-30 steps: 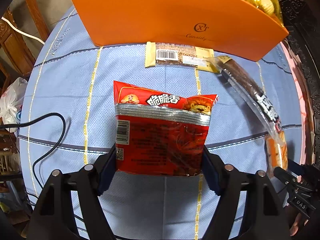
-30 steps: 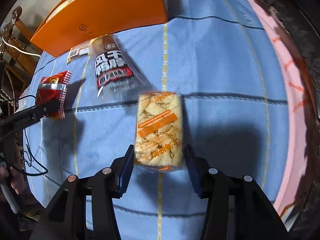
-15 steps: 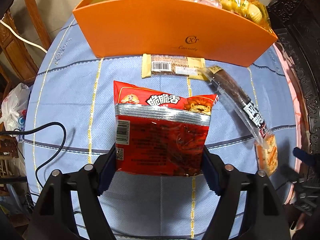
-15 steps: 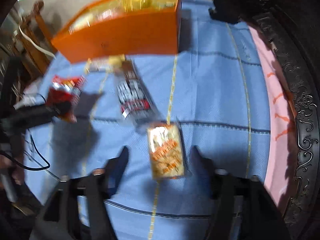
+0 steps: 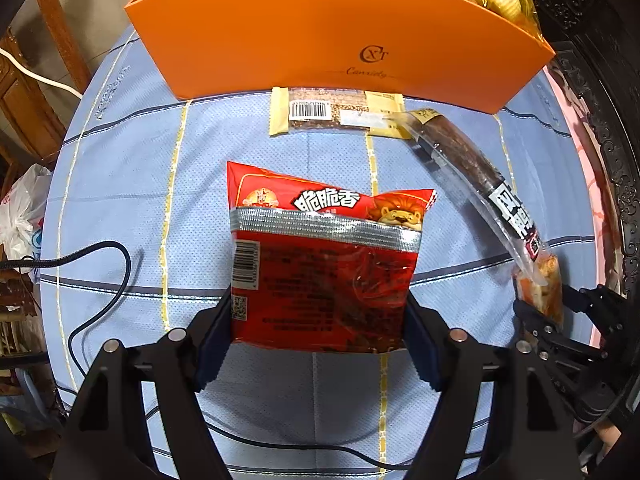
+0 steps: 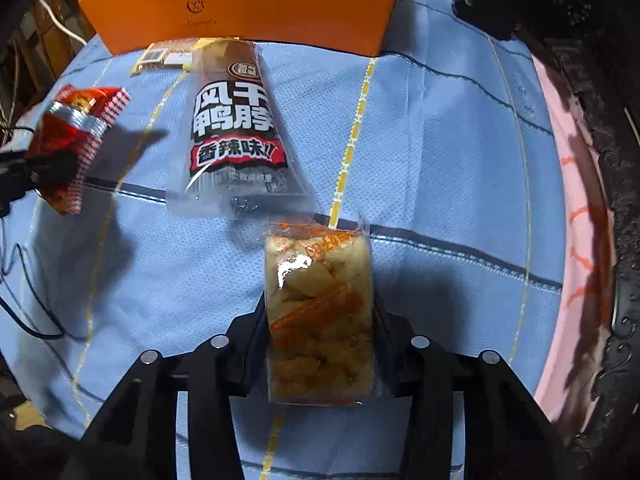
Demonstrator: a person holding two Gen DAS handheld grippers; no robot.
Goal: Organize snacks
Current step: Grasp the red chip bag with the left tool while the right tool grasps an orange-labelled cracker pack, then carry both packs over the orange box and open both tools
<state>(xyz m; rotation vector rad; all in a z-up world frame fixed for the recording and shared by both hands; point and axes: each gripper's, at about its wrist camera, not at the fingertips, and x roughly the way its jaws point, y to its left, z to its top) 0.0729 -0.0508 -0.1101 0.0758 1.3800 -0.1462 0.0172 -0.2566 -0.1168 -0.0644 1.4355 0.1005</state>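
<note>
My left gripper (image 5: 318, 322) is shut on a red snack bag (image 5: 324, 264), held above the blue checked tablecloth (image 5: 132, 184). The jaws of my right gripper (image 6: 320, 316) are closing, and their pads press both sides of a clear pack of pale fried pieces (image 6: 318, 280). A duck-neck pack (image 6: 236, 120) with bold white lettering lies flat just beyond that pack. A barcode cereal bar (image 5: 332, 112) lies against the orange box (image 5: 320, 40), which holds several snacks. In the right wrist view the red bag (image 6: 76, 136) hangs at the far left.
A black cable (image 5: 100, 280) loops over the cloth's left side. Dark carved wood (image 6: 624, 240) and a pink strip (image 6: 576, 200) border the table on the right. A white plastic bag (image 5: 20, 208) and wooden furniture (image 5: 24, 92) stand beyond the left edge.
My right gripper's jaws spread wide and drew back from the clear pack, then came in and closed on it. The left gripper kept its hold on the red bag.
</note>
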